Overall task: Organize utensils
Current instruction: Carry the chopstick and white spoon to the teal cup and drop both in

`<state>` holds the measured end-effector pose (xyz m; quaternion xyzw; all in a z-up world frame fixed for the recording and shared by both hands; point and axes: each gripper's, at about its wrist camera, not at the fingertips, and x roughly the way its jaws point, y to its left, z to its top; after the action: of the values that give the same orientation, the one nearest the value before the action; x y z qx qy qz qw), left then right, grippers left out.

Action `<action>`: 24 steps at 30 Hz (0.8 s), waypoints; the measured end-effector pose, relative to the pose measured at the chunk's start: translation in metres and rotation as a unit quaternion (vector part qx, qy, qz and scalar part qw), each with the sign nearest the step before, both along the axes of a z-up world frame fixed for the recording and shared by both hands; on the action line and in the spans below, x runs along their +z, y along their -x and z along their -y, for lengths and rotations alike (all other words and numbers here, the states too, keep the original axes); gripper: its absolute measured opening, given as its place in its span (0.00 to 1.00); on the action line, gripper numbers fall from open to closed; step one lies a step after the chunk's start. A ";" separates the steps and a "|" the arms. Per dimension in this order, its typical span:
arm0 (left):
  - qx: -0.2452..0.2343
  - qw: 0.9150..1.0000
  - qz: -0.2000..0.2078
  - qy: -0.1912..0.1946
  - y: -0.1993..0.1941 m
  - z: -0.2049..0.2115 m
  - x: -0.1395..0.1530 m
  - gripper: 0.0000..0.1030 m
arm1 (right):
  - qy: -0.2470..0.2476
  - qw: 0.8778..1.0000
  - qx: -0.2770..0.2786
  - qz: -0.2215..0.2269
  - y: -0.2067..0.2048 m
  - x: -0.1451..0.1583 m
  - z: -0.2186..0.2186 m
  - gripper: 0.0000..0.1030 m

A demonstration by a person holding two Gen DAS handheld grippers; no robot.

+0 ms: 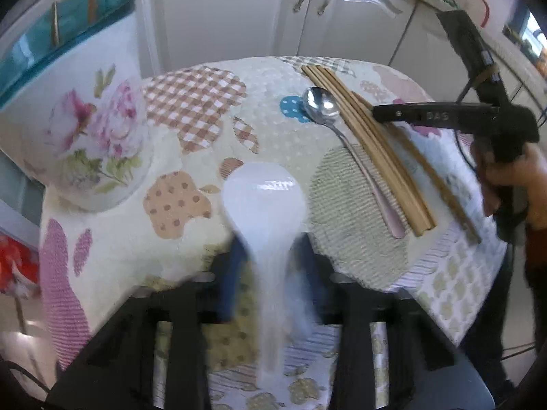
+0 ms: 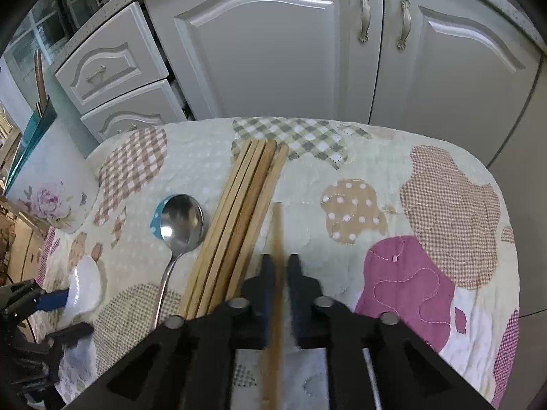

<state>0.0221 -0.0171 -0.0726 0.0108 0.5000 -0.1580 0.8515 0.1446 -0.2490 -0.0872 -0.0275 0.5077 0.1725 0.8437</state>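
Observation:
A white ceramic spoon (image 1: pixel 265 198) lies blurred between the blue pads of my left gripper (image 1: pixel 270 249), its bowl pointing away over the quilted cloth. The jaws stand open; a sliver of cloth shows beside the handle. My right gripper (image 2: pixel 278 266) is shut on one blurred wooden chopstick (image 2: pixel 277 235), just right of a bundle of chopsticks (image 2: pixel 236 225) and a metal spoon (image 2: pixel 181 222). A floral utensil holder (image 1: pixel 85 119) with a teal rim stands at the far left with wooden sticks in it. The left wrist view shows the right gripper (image 1: pixel 379 114) over the chopsticks (image 1: pixel 372 153) and the metal spoon (image 1: pixel 321 106).
The round table (image 2: pixel 427 212) wears a patchwork cloth, and its far edge drops off toward white cabinet doors (image 2: pixel 273 51) and drawers (image 2: pixel 112 68). The left gripper (image 2: pixel 77 312) and white spoon (image 2: pixel 83 287) sit at the table's left. A hand (image 1: pixel 512 177) holds the right gripper.

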 end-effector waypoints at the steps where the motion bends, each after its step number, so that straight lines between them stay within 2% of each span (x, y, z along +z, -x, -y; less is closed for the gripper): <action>1: 0.000 1.000 -0.004 0.014 -0.001 -0.004 0.001 0.24 | -0.004 1.000 0.001 -0.001 0.001 0.002 0.001 0.05; 2: 0.000 0.999 -0.010 0.042 -0.001 -0.011 0.003 0.24 | -0.008 1.000 0.001 0.000 0.004 0.004 0.003 0.05; 4: 0.000 0.997 -0.003 0.075 0.002 -0.019 0.012 0.23 | -0.022 1.000 0.002 0.011 0.014 0.017 0.010 0.05; 7: 0.005 0.988 0.031 0.151 0.009 -0.039 0.037 0.22 | -0.054 0.998 0.000 0.032 0.028 0.043 0.020 0.05; 8: 0.005 0.985 0.039 0.169 0.010 -0.044 0.043 0.20 | -0.066 0.997 0.002 0.038 0.032 0.052 0.021 0.05; 9: 0.008 0.982 0.049 0.183 0.013 -0.049 0.051 0.14 | -0.076 0.996 0.003 0.045 0.036 0.062 0.023 0.05; 10: 0.011 0.980 0.058 0.191 0.014 -0.053 0.057 0.10 | -0.089 0.995 0.004 0.054 0.042 0.073 0.025 0.05; 14: 0.016 0.973 0.101 0.209 0.023 -0.067 0.088 0.10 | -0.123 0.989 0.022 0.084 0.057 0.110 0.018 0.05; 17: 0.018 0.974 0.109 0.200 0.022 -0.070 0.097 0.10 | -0.122 0.986 0.032 0.106 0.063 0.129 0.008 0.05; 20: 0.026 0.976 0.097 0.192 0.020 -0.071 0.090 0.10 | -0.130 0.984 0.040 0.117 0.066 0.140 0.001 0.05; 23: 0.047 0.979 0.069 0.187 0.018 -0.070 0.069 0.10 | -0.132 0.983 0.043 0.119 0.070 0.143 -0.003 0.05; 24: 0.051 0.980 0.063 0.183 0.017 -0.069 0.064 0.16 | -0.133 0.983 0.045 0.117 0.070 0.141 -0.003 0.05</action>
<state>0.0053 0.0521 -0.0085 -0.1608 0.4076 -0.2022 0.8759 0.0744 -0.2458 0.0540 0.0422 0.3763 0.2714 0.8848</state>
